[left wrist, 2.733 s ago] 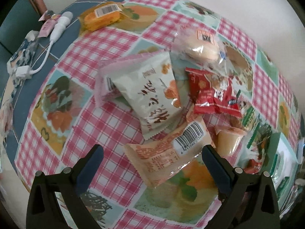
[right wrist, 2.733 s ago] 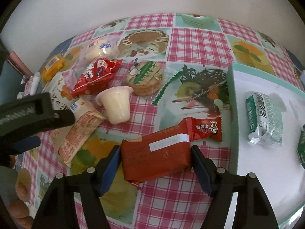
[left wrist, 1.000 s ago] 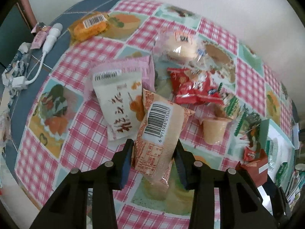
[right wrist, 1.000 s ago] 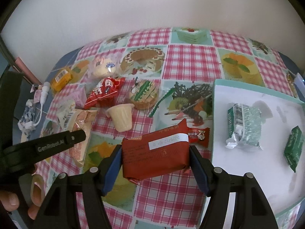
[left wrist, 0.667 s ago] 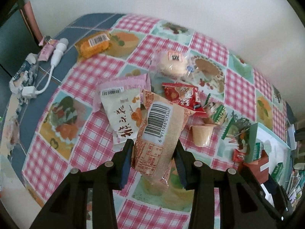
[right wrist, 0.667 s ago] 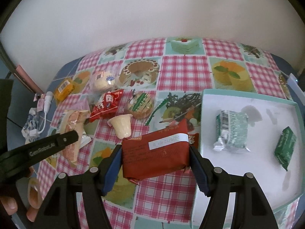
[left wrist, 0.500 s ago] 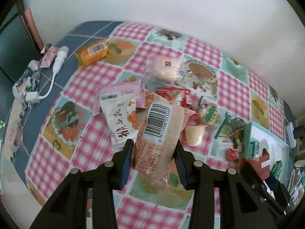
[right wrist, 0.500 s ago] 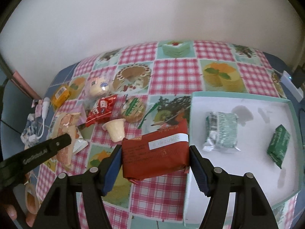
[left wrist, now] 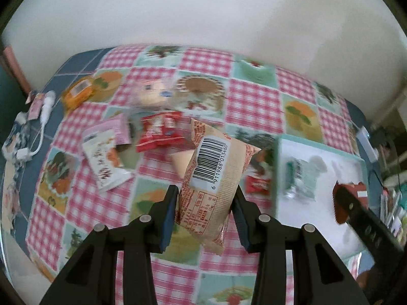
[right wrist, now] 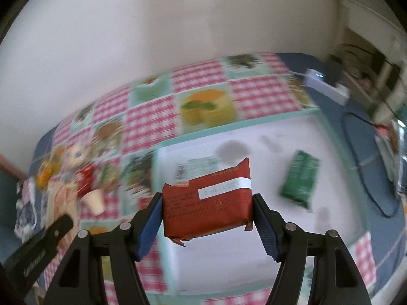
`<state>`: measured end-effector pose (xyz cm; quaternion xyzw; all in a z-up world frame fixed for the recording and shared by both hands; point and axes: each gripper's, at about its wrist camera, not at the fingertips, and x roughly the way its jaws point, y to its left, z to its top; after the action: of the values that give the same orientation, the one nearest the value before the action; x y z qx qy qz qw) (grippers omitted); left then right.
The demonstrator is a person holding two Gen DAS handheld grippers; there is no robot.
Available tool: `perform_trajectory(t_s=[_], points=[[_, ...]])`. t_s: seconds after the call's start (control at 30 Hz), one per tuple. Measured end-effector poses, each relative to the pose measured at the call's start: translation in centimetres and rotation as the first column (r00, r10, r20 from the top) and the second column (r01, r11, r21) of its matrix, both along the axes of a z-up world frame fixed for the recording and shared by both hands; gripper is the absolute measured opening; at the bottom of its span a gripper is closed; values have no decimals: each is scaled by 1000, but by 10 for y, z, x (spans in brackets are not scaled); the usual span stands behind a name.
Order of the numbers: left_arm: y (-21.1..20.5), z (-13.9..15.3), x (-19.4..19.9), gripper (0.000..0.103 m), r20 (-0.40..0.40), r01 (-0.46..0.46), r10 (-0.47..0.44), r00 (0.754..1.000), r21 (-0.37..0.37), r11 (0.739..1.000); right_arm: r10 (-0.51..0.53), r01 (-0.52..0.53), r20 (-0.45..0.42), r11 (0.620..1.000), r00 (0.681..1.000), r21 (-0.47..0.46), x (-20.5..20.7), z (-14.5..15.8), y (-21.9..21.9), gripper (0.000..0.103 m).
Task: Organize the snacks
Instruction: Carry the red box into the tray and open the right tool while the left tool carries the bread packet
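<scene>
**Both snacks lifted and swinging toward the tray**

Since the earlier frames both grippers have risen off the checked tablecloth (left wrist: 251, 104) and swung right, so the white tray (right wrist: 323, 124) with its teal rim now fills the right wrist view, where before it sat only at the 3 o'clock edge.

The right gripper (right wrist: 207, 214) has its jaws clamped on the red packet (right wrist: 206, 204), hanging above the tray's near-left part. A dark green packet (right wrist: 300, 179) lies in the tray at about 2 o'clock from it, and a pale green packet (right wrist: 195, 169) lies blurred just behind it.

The left gripper (left wrist: 206, 213) is closed on the beige barcode packet (left wrist: 213, 183), pinched low down, so most of the bag stands above the fingers. It hangs over the cloth, with the tray at 3 o'clock.

Risks, as I judge them:
- The beige bag is soft and held near one end; a quick swing could let it slide out short of the tray.
- The grippers are near each other; both heading for the tray together could clash.
- Releasing the red packet here may land it on the pale green one.
</scene>
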<state>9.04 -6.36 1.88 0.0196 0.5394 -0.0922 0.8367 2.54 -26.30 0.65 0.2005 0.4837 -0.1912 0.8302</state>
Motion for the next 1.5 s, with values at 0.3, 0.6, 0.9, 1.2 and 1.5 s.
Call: perform_trajectory(t_s=[0.3, 0.6, 0.9, 1.2, 1.5], points=[[-61, -1, -30, 43, 11, 160, -160, 987, 38, 986, -245, 244, -69, 970, 967, -24, -43, -2, -75, 71], [-119, -16, -60, 43, -22, 300, -300, 954, 73, 951, -370, 370, -89, 929, 925, -17, -75, -3, -121, 71], [-153, -41, -76, 44, -67, 365, -359, 931, 114, 924, -406, 413, -143, 910, 903, 24, -86, -22, -138, 71], [-157, -61, -69, 44, -111, 340, -327, 938, 127, 932, -411, 427, -193, 903, 891, 45, -88, -37, -142, 71], [-155, -60, -67, 55, -111, 331, -319, 941, 120, 936, -401, 421, -216, 906, 890, 54, -85, -42, -139, 72]])
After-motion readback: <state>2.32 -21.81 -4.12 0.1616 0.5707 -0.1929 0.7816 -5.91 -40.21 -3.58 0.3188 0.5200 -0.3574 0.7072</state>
